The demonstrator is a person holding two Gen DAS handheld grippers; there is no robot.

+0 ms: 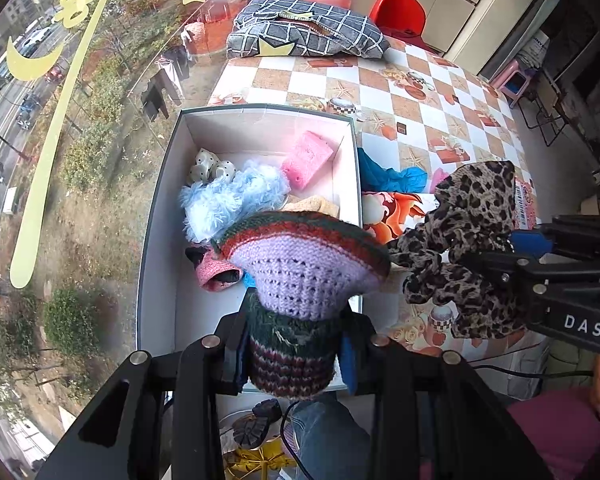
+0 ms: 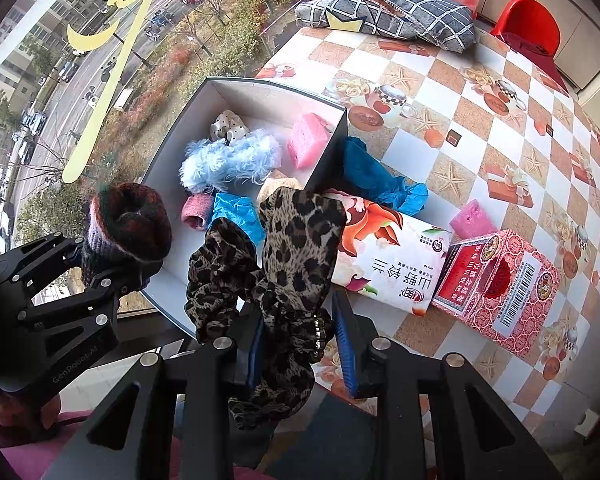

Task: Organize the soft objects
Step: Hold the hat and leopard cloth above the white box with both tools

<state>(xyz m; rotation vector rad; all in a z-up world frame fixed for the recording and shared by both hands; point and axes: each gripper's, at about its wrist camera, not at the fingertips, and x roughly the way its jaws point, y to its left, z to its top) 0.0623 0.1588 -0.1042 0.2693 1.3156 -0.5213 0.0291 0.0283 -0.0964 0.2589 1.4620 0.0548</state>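
The left gripper [image 1: 292, 354] fingers clamp a striped purple knitted sock [image 1: 300, 280] above the open white cardboard box [image 1: 156, 216], presumably for dropping in, while the right gripper [image 2: 300, 350] fingers pinch a leopard-print fabric scrunchie [image 2: 284, 264] beside it over the counter [image 2: 480, 128].

Knit hat [image 1: 300, 272]: coarse ribbed wool, matt, fuzzy at the dark band. Leopard-print scarf [image 2: 296, 248]: thin, smooth cloth, crinkled; fluffy blue piece [image 1: 228, 200] in the matt white cardboard box [image 1: 156, 216] is shaggy. Tablecloth [image 1: 452, 120] far right: glossy, smooth plastic.
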